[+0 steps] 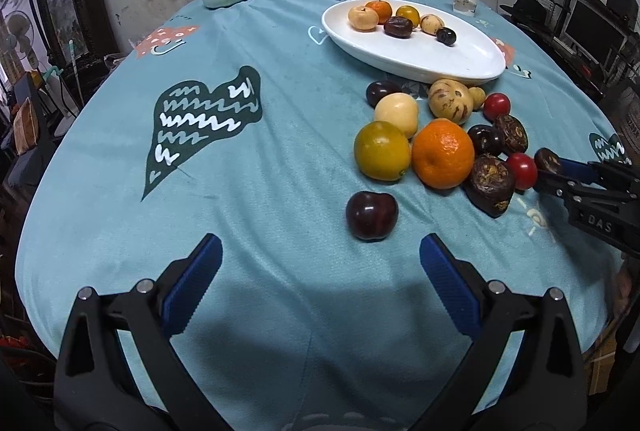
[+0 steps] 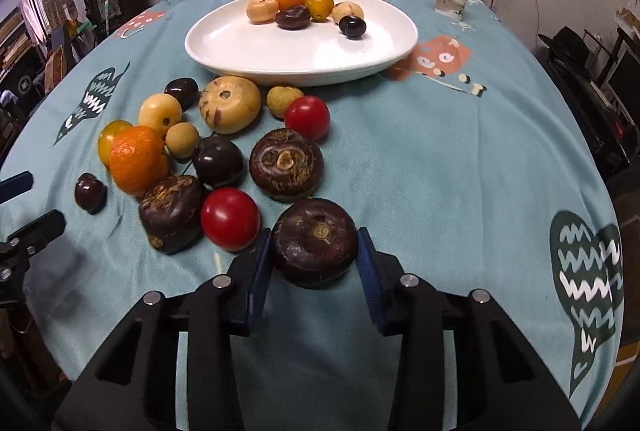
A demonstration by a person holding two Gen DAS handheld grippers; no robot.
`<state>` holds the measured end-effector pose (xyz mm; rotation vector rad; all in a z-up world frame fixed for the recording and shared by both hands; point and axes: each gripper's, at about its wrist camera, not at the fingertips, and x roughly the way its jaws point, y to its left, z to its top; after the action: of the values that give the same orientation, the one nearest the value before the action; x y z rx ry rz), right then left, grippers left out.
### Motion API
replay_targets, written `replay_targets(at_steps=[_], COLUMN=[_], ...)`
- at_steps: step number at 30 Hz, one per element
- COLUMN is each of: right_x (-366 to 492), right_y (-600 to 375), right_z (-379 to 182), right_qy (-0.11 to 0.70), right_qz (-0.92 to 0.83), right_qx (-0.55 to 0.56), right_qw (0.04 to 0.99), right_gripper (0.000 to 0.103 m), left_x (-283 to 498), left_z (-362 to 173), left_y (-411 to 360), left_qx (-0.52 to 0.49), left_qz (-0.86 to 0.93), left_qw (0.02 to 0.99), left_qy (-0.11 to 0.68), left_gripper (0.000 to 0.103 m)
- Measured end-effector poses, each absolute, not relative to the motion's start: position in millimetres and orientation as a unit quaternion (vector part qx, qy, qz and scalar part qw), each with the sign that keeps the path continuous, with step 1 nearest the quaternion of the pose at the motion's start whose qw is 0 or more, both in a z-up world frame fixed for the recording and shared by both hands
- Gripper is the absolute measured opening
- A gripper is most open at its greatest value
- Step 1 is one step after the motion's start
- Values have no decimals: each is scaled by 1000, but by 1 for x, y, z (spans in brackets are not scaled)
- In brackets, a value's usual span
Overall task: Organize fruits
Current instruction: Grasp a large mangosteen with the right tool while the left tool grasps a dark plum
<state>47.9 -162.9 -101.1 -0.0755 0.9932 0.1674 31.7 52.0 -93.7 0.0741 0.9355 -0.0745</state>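
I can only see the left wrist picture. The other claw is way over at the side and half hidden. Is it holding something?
Observer: Yes. The right claw has both blue pads pressed on a dark brown fruit that is resting on the tablecloth.
Operator: Is the red one in the way?
Observer: A red tomato sits right beside the claw's left finger. I can't tell if they touch.
Operator: Is anything hiding behind the big orange?
Observer: Yes, a small tan fruit lies just behind the orange.
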Motion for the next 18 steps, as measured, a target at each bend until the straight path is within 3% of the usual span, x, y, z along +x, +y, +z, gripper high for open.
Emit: replay_targets(at_steps=[9,11,12,13,15,18], right_x=[6,3,3,2,2,0], right_y=[-174,-176,-177,-178,-180,-179], right_z=[-83,-81,-81,-80,-80,-77], right_qy=[462,460,460,460,461,458], right_qz=[83,81,80,81,85,88], right_qx=[-18,-15,-13,-9,-1,2], right_qw=[883,884,884,884,884,885], right_gripper=[42,42,42,42,42,42], left_x=[43,45,46,48,52,47], left_z=[-103,-104,-105,-108,-114,-113], left_y=[39,37,35,34,33,30], left_qx=[41,40,40,41,24,29], left_qz=[-35,-34,-36,-41,-68,-61], left_qw=[892,895,895,891,884,888], left_qy=[449,443,443,449,461,455], left_gripper=[100,95,82,56,32,31])
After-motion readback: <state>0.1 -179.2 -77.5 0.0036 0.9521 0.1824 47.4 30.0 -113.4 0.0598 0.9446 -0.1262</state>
